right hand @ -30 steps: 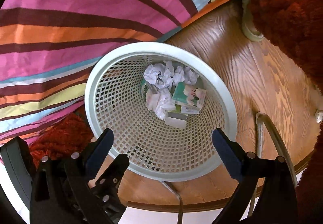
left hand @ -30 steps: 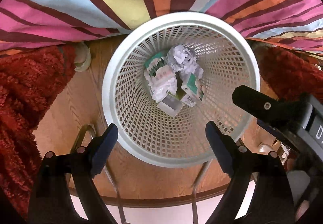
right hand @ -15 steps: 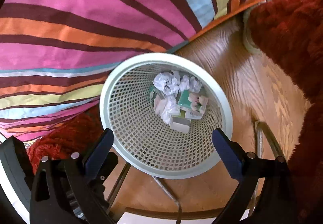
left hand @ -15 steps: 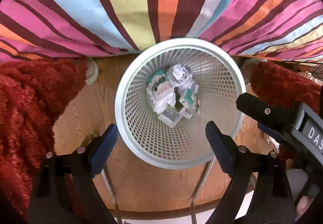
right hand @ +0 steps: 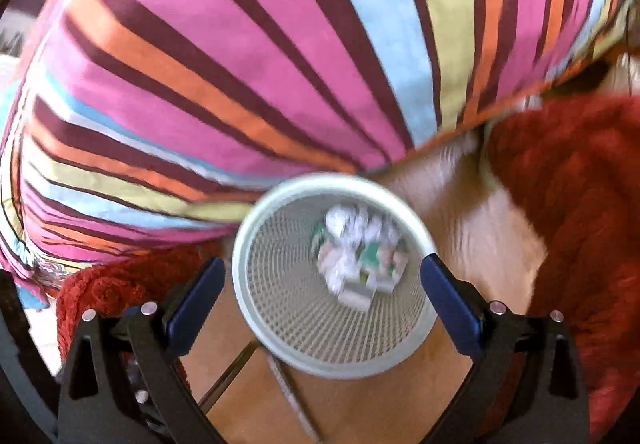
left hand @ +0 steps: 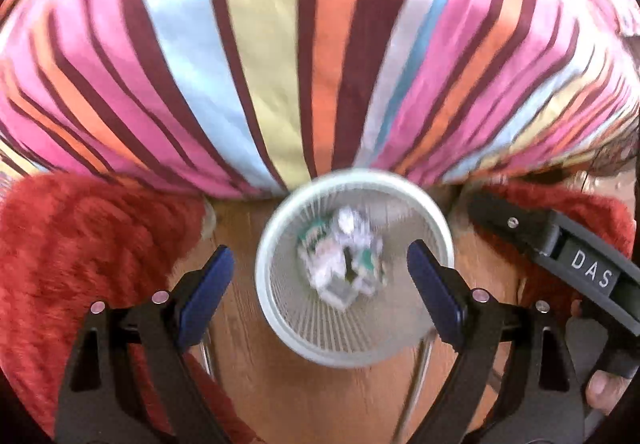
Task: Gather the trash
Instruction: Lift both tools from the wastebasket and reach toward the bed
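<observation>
A white mesh waste basket (left hand: 280,320) stands on the wood floor, also in the right wrist view (right hand: 276,308). It holds crumpled white paper and small green-and-white boxes (left hand: 344,260) (right hand: 360,260). My left gripper (left hand: 320,296) is open and empty, high above the basket. My right gripper (right hand: 324,300) is open and empty, also high above it. The right gripper's body (left hand: 560,256) shows at the right of the left wrist view. Both views are motion-blurred.
A striped pink, orange and blue bedspread (left hand: 320,64) (right hand: 260,64) hangs behind the basket. Red shaggy rugs (left hand: 80,252) (right hand: 572,204) lie on both sides. Thin metal legs (left hand: 416,384) (right hand: 236,368) stand on the floor near me.
Both grippers have risen away from the basket, which now looks smaller. More of the bedspread shows. Both stay open and empty.
</observation>
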A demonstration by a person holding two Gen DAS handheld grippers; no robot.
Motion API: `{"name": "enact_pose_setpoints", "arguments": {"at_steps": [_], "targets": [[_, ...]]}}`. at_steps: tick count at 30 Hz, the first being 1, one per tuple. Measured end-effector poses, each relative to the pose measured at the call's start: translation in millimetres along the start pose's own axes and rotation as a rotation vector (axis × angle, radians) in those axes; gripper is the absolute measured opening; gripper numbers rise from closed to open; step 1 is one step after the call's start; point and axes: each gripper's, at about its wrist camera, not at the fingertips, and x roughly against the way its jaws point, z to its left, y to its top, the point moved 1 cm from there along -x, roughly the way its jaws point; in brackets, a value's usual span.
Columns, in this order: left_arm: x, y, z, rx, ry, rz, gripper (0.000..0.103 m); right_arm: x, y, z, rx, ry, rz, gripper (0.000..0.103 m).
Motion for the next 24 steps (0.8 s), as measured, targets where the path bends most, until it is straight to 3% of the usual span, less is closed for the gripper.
{"name": "enact_pose_setpoints", "arguments": {"at_steps": [5,9,17,24], "targets": [[47,18,14,0.033,0.024,-0.215,0.086,49,11,12,0.076,-0.001,-0.230,0.094],[74,31,26,0.083,0.016,-0.328,0.086,83,22,18,0.101,0.004,-0.394,0.094],[97,62,34,0.039,0.090,-0.463,0.086,95,59,30,0.159,-0.019,-0.487,0.094],[100,103,28,-0.020,0.089,-0.496,0.086,98,84,45,0.214,-0.022,-0.510,0.094]]}}
